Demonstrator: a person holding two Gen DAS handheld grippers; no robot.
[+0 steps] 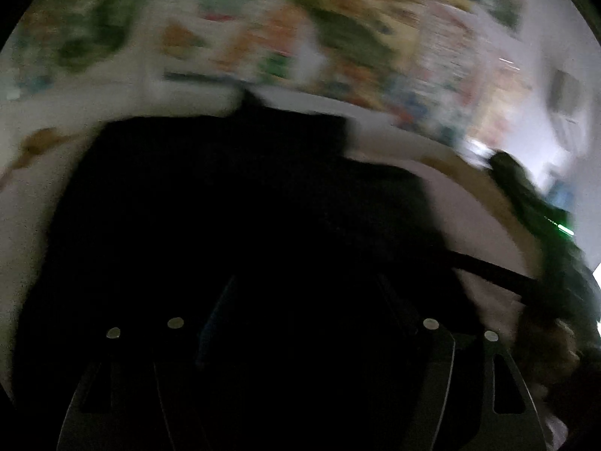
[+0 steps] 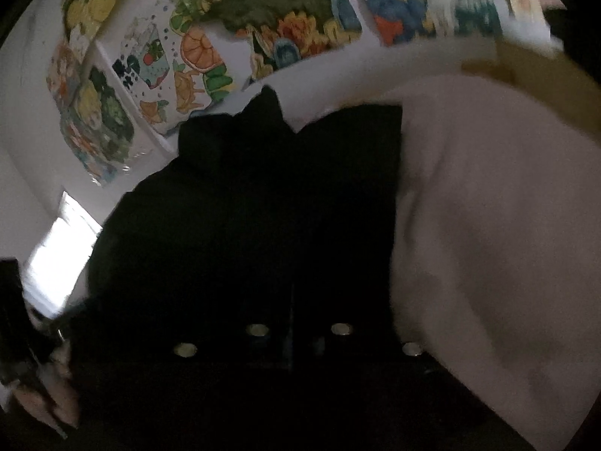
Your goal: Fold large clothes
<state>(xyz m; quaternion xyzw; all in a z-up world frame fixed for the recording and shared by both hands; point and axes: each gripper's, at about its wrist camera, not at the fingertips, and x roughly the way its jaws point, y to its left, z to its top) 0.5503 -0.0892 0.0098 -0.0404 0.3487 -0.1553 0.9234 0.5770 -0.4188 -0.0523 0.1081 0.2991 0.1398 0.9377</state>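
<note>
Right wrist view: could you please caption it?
Black garment spread on a pale sheet below colourful wall drawings.

Black garment (image 2: 255, 225) covers a pale sheet (image 2: 488, 225) below colourful drawings (image 2: 195, 60).

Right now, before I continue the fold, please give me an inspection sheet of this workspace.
Surface: pale sheet, bare on the right.
Job's things: black garment, spread over the sheet.
Clutter: nothing seen.
Grippers: left gripper fingers apart above the garment; right gripper fingers close together, too dark to tell the grip.
Cables: a dark strap or cable, uncertain.
Surroundings: colourful drawings on the white wall; bright window.
</note>
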